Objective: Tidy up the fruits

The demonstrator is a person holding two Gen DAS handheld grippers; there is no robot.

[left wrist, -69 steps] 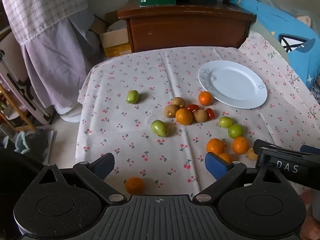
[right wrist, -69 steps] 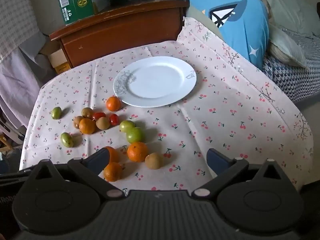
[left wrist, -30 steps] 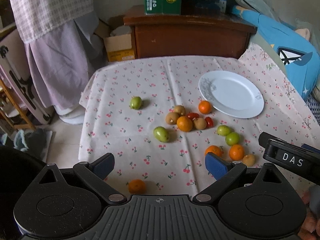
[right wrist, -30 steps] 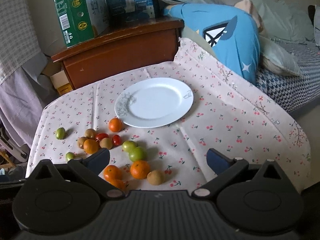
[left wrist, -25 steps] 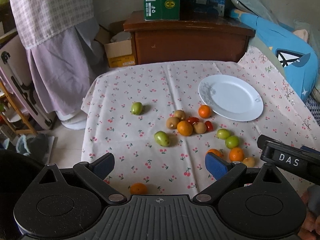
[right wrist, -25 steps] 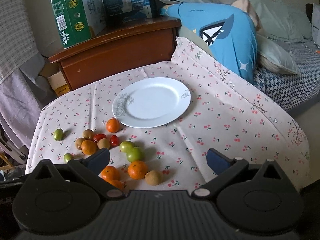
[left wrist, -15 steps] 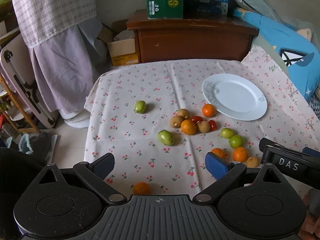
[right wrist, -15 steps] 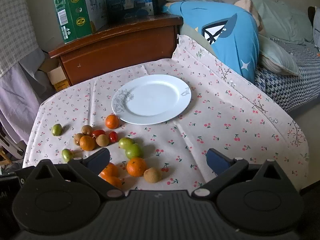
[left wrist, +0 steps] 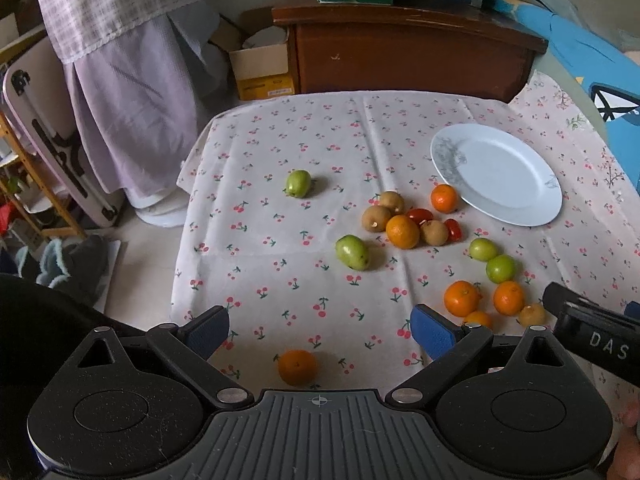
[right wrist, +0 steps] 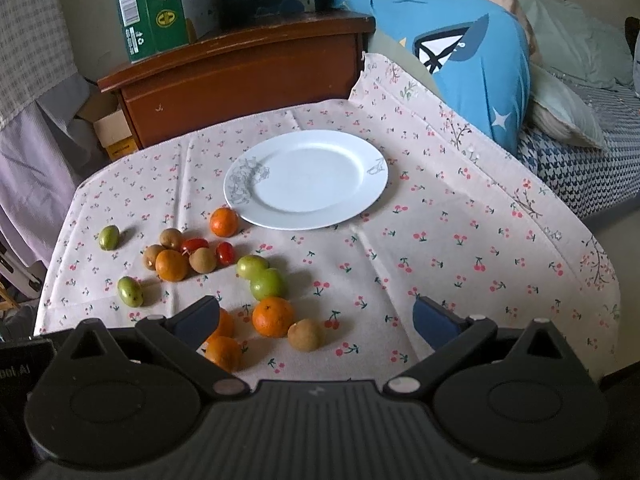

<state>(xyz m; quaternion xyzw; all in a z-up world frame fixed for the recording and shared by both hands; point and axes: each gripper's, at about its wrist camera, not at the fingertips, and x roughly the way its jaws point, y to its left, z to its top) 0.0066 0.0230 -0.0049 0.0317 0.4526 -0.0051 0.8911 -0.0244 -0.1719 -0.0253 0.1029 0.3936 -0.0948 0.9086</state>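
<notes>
Both grippers hang above the near edge of the table, w/ cherry-print tablecloth [left wrist: 280,184], holding nothing. Left gripper [left wrist: 320,330]: fingers wide apart, one lone orange [left wrist: 298,367] on the cloth between them, right at the near edge. Right gripper [right wrist: 316,320]: fingers also spread wide, over the near-edge fruit group.

White plate [right wrist: 306,178] sits toward the far right part of the table, nothing on it. An orange [right wrist: 224,222] lies just beside its near-left rim.

Mid-table cluster, touching or nearly so: three brown longan-like fruits [right wrist: 203,260], a larger orange [right wrist: 172,265], two red cherry tomatoes [right wrist: 225,253]. Left of that, two green fruits apart from the rest: one [right wrist: 109,237] toward the far left, one [right wrist: 130,291] nearer.

Toward the near edge: two green fruits [right wrist: 267,283] touching each other, then three oranges [right wrist: 273,317] and one brown fruit [right wrist: 306,335] just beside them; the right gripper's left finger covers part of one orange.

Behind the table: wooden cabinet [right wrist: 240,68] w/ green carton [right wrist: 156,8] on top; blue pillow [right wrist: 472,64] on a bed at the right.
</notes>
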